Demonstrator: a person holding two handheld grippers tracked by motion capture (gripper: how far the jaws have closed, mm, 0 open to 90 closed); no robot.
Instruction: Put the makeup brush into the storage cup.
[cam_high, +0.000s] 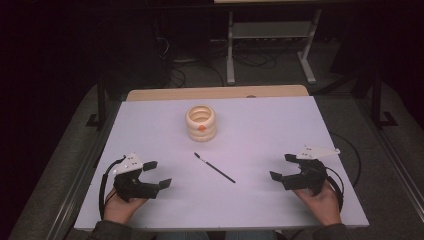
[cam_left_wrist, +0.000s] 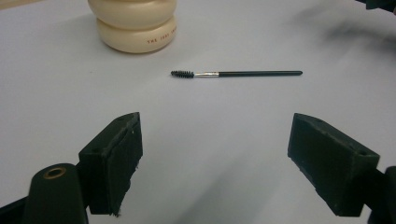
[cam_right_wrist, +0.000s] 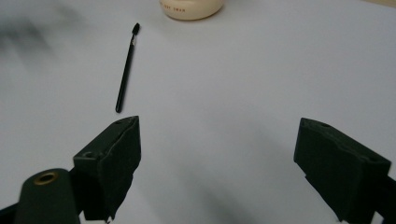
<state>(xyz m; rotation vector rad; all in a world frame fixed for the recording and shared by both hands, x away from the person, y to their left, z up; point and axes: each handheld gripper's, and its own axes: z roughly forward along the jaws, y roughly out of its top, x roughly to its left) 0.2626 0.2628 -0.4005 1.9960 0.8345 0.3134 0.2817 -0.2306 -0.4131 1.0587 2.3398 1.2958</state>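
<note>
A thin black brush (cam_high: 214, 167) with a small bristle tip lies flat in the middle of the white table (cam_high: 270, 125); it also lies ahead of the jaws in the left gripper view (cam_left_wrist: 236, 73) and the right gripper view (cam_right_wrist: 126, 67). Behind it stands a cream ribbed holder (cam_high: 201, 122), open at the top, with an orange mark on its front. My left gripper (cam_high: 158, 173) rests near the front left, open and empty. My right gripper (cam_high: 282, 166) rests near the front right, also open and empty. Both point inward toward the brush, well apart from it.
A wooden strip (cam_high: 215, 92) runs along the table's far edge. Beyond it stand a metal frame's legs (cam_high: 230, 55) and cables on a dark floor. Bare white surface lies on every side of the brush and holder.
</note>
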